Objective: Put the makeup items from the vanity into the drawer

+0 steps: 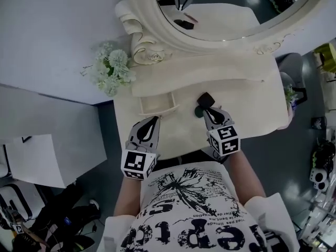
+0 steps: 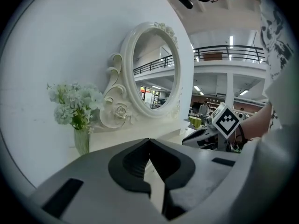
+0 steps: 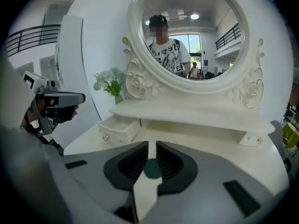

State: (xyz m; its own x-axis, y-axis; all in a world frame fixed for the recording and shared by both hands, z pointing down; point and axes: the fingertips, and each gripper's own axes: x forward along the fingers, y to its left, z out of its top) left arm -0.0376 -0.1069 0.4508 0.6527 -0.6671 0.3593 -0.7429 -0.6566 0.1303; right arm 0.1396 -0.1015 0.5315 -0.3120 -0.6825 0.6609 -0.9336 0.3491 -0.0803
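Note:
The white vanity top (image 1: 252,109) carries an open little drawer (image 1: 157,105) under its raised shelf, which the right gripper view shows as the drawer (image 3: 119,129) at left. My right gripper (image 1: 206,102) points down at the tabletop right of the drawer, jaws all but closed. A small dark green round thing (image 1: 199,111) lies by its left jaw and shows through the slit as the green thing (image 3: 152,168); I cannot tell if it is pinched. A black piece (image 1: 205,97) sits at the tips. My left gripper (image 1: 154,121) hovers just before the drawer, shut and empty.
A round white-framed mirror (image 1: 231,9) stands at the back on a raised shelf (image 1: 210,72). A vase of pale flowers (image 1: 111,67) stands at the shelf's left end. A white wall panel lies to the left, and dark floor with clutter to the right.

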